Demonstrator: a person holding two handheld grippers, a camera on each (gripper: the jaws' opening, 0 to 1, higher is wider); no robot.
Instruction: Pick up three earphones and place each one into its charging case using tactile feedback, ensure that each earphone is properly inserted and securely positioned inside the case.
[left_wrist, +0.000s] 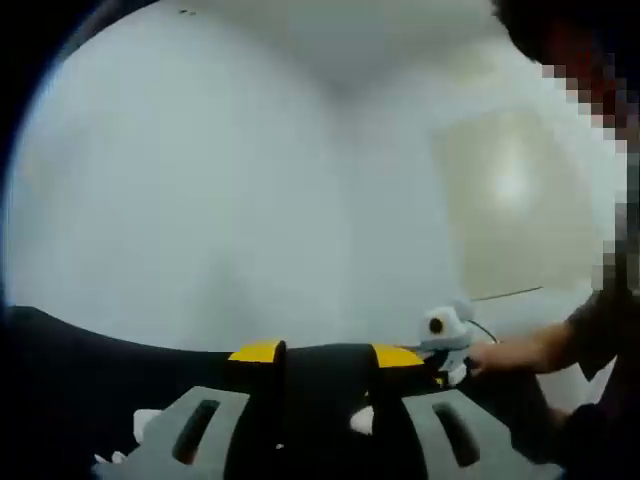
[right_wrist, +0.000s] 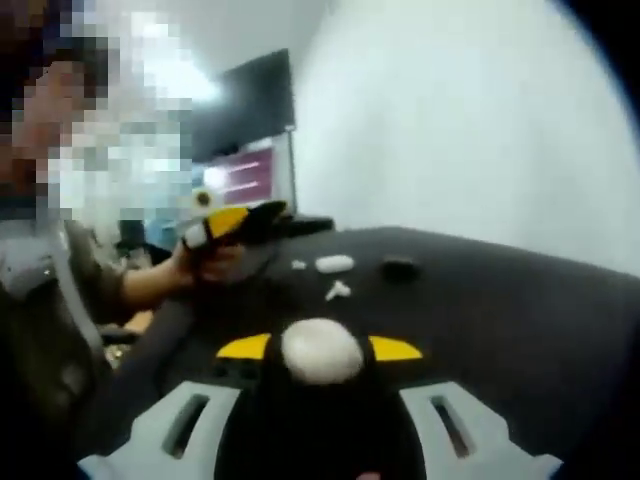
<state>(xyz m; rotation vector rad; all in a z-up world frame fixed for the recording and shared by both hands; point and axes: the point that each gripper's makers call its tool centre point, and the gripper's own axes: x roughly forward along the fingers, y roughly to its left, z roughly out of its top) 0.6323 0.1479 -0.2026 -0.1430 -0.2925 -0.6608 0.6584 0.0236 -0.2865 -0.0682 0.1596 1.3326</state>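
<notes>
My right gripper (right_wrist: 319, 347) is shut on a white rounded charging case (right_wrist: 320, 358), which sits between its yellow pads. On the black table beyond lie a white case (right_wrist: 334, 264), a small white earphone (right_wrist: 338, 290), a black case (right_wrist: 400, 267) and a tiny white piece (right_wrist: 298, 265). My left gripper (left_wrist: 328, 355) grips a dark rounded thing that looks like a black case (left_wrist: 325, 375). The same gripper (right_wrist: 235, 222) appears at the table's far left, in a hand. The right gripper (left_wrist: 445, 335) enters the left gripper view from the right, also in a hand (left_wrist: 510, 355).
The black table (right_wrist: 520, 320) ends at a white wall (left_wrist: 250, 180). A dark monitor (right_wrist: 250, 120) stands behind the table's far end. A person's sleeve and arm (right_wrist: 60, 290) fill the left of the right gripper view. White bits (left_wrist: 145, 425) lie low by the left jaws.
</notes>
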